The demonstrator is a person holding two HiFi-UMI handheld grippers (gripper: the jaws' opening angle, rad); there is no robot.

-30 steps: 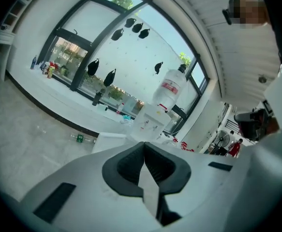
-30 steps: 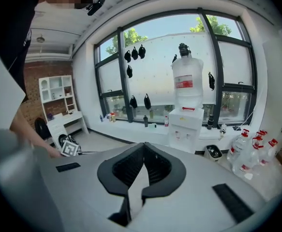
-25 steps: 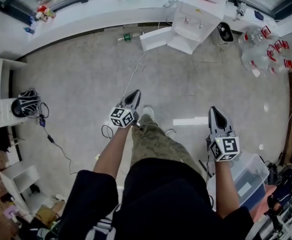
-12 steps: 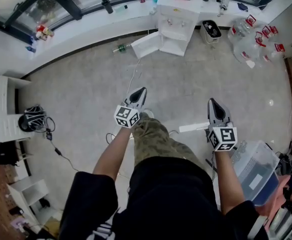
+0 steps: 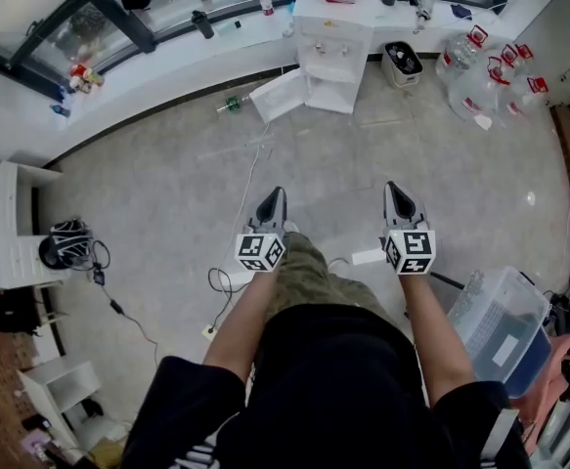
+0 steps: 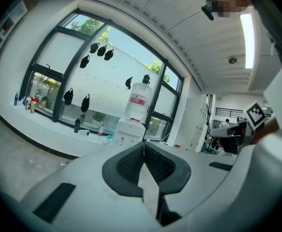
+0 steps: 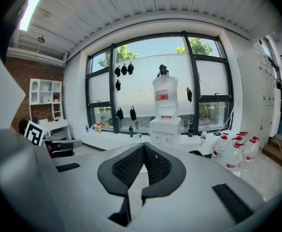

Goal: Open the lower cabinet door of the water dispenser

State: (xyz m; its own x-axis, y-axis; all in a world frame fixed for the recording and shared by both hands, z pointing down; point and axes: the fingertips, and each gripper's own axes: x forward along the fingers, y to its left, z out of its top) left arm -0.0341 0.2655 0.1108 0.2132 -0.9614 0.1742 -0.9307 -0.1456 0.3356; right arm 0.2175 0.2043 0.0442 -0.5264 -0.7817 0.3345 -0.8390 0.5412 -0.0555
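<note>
— Far along with the cabinet door (image 5: 277,96)?
— Seems swung out already: standing at an angle off the left side of the water dispenser (image 5: 335,47), low over the floor (image 5: 167,164). Hard to vouch for fully from this far back, though.
— And where, exactly?
— Against the window ledge (image 5: 148,52) at the far end of the room, well apart from both grippers. Topped with a big bottle (image 7: 165,95). Flanked on the right by a bin (image 5: 402,63) and a cluster of spare bottles (image 5: 485,66).
— Holding anything?
— No. Left gripper (image 5: 276,195): pressed together, pinching nothing. Right gripper (image 5: 395,191): the same, closed on air. Held out in front at about the same height, aimed toward the dispenser, touching nothing.
— So what remains?
— Probably little. If truly open, only a check from closer up. If merely ajar, then walking over, spreading one pair of jaws, catching the door's free edge and pulling wider. No sign of any reach toward the door at present.
</note>
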